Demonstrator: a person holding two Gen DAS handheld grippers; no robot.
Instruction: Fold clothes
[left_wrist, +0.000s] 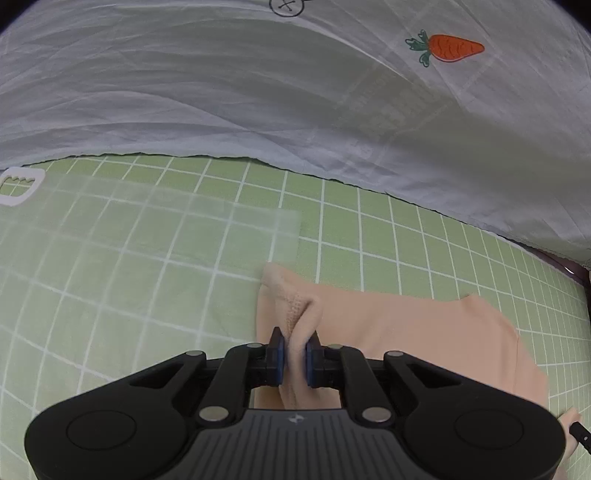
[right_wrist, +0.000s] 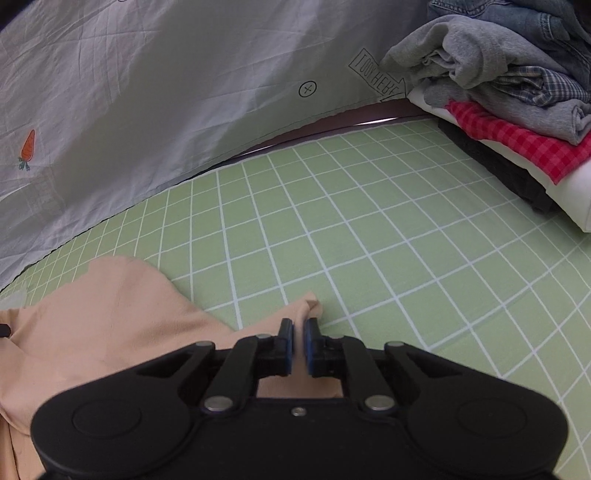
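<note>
Peach garment (left_wrist: 406, 332), thin smooth fabric w/ a ribbed hem at one corner, lies spread on the green checked sheet (left_wrist: 147, 277). One corner is bunched up into a ridge. In the right wrist view the garment (right_wrist: 110, 325) spreads to the left, mostly flat w/ soft wrinkles, another corner drawn into a small raised point.

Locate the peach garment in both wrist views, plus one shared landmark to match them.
Left wrist: the peach garment lies lower centre to right on the green grid sheet, a fold pinched by the left gripper.
Right wrist: the same garment fills the lower left, its corner pinched by the right gripper.
Shared landmark: the orange carrot print on the pale fabric behind.
</note>
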